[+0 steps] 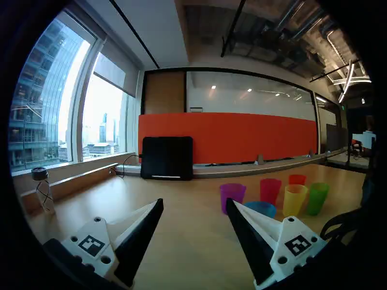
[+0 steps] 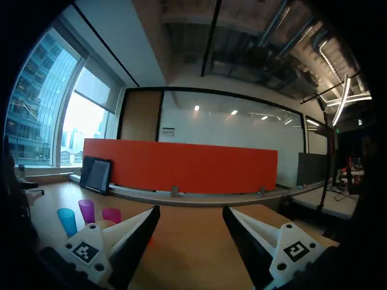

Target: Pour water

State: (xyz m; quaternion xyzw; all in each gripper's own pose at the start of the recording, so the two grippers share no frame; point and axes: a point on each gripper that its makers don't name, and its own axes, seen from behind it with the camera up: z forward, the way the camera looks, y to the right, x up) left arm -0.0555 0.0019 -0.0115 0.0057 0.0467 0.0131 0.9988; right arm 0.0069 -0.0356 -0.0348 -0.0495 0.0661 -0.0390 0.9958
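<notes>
Left gripper (image 1: pixel 193 202) and right gripper (image 2: pixel 190 209), fingers spread and empty, over the wooden table (image 1: pixel 193 237); coloured cups (image 1: pixel 270 190) clustered ahead of the left gripper, bottle (image 1: pixel 42 191) at far left by the window

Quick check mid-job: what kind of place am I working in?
Probably a high-rise office: a long light wooden desk backed by an orange divider panel, tall glass windows onto city towers, and a white strip light under exposed ceiling pipes.
</notes>
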